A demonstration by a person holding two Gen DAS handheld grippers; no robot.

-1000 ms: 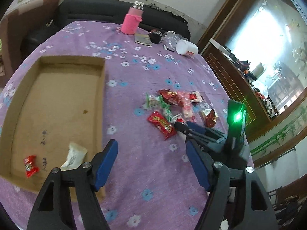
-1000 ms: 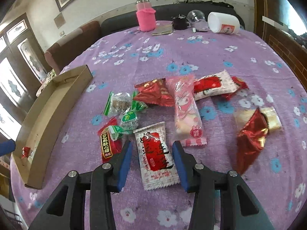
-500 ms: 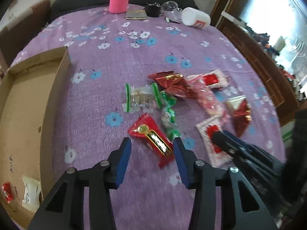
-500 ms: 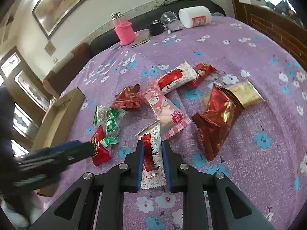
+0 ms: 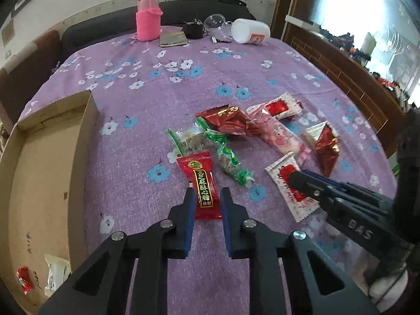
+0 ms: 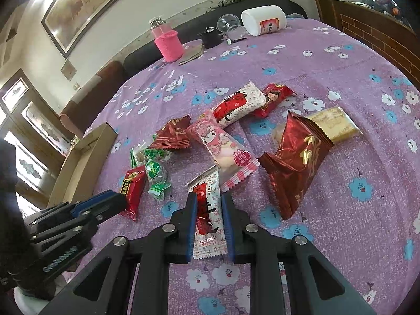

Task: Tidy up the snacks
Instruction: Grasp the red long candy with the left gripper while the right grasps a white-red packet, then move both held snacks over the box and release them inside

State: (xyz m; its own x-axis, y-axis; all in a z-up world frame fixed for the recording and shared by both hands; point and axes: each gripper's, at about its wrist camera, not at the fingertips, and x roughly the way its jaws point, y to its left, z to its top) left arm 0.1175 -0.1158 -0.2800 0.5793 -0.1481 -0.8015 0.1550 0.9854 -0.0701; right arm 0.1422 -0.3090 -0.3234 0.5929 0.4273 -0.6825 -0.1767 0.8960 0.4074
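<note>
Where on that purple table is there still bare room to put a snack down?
Bare tablecloth lies between the cardboard tray and the snack pile, and across the middle, between the pile and the pink bottle. Most of the tray floor is bare too. It is crowded where both tongs, left and right, work in the pile.

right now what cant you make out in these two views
- Left wrist view: the cardboard box is cut off by the left edge; only a small red packet and a white packet show inside.
- Left wrist view: the right claw covers part of the white-and-red packet.
- Right wrist view: the left claw hides the red candy packet's lower end.
- Small print on both held packets is unreadable.
</note>
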